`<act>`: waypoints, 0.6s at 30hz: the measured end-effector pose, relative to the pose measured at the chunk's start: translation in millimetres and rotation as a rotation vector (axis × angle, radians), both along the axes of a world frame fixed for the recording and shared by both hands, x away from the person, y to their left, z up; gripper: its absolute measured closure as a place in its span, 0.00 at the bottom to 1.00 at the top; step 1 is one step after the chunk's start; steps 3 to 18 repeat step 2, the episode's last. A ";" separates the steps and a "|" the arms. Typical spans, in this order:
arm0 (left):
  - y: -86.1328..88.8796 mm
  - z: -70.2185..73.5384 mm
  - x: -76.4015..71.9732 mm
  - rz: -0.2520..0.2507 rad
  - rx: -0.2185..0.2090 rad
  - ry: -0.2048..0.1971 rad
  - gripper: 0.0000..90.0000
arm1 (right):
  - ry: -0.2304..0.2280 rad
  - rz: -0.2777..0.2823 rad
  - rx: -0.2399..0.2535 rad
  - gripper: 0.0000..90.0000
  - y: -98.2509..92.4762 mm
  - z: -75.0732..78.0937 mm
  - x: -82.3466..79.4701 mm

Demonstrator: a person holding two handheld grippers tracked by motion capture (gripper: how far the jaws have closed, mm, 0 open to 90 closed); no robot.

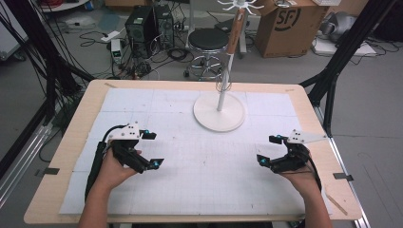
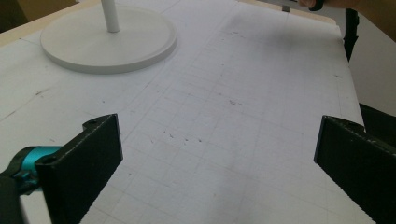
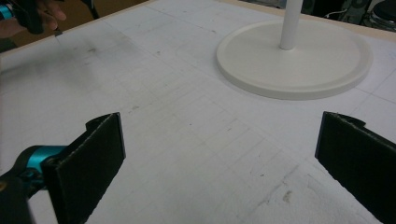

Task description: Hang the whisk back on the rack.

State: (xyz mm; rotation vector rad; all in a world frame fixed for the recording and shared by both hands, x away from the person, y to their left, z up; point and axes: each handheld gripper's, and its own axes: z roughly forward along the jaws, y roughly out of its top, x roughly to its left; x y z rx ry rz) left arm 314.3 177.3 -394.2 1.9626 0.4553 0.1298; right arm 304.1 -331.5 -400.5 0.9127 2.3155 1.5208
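Both empty: left gripper [image 1: 152, 149] lower left, right gripper [image 1: 269, 149] lower right, jaws spread wide, grasping nothing, over the white mat [image 1: 190, 180]. Stand [image 1: 219, 113] sits upper centre, well apart from both.

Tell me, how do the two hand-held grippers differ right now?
The left gripper sits at the table's left side, the right gripper at its right. The left gripper's jaws point rightward, the right gripper's leftward, so they face each other. Both are wide open and hold nothing, and both sit a similar way short of the white stand's round base.
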 end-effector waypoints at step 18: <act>-0.1 -0.2 0.1 0.000 0.001 -0.001 0.02 | 0.001 0.001 0.001 0.01 -0.1 0.0 0.1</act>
